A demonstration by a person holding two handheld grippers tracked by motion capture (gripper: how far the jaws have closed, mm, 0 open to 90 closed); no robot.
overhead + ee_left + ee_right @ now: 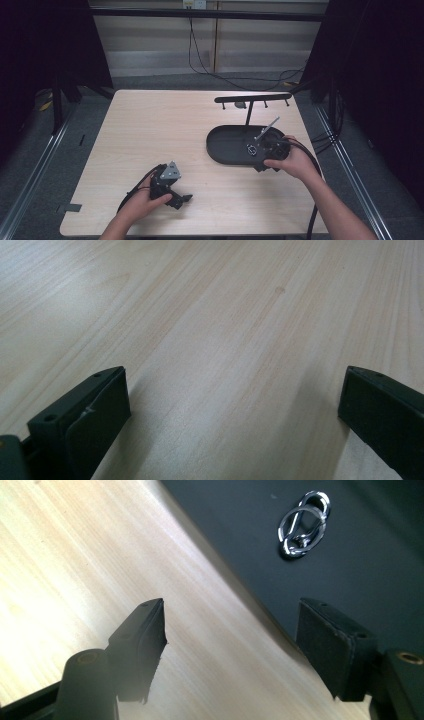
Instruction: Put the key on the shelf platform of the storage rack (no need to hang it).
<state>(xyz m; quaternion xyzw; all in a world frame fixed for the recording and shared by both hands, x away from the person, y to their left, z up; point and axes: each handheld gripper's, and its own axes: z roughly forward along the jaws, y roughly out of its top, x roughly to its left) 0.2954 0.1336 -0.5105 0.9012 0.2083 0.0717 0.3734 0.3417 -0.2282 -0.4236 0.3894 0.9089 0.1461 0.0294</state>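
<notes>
Pale wood table (150, 130). Near its right edge, black oval tray (225, 145) holds linked metal rings (302, 525): likely light, stiff, slippery; pinch one loop's rim. Right gripper (250, 645) jaws apart at tray edge; left gripper (232, 405) apart, empty, near front edge.

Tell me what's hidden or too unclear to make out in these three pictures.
- Silver rings on the black tray: how they link is lost in glare, right gripper view; tiny in the high view.
- Small thing under the stand's crossbar: too small and dim, high view.
- Right gripper: partly covered by the hand.
</notes>
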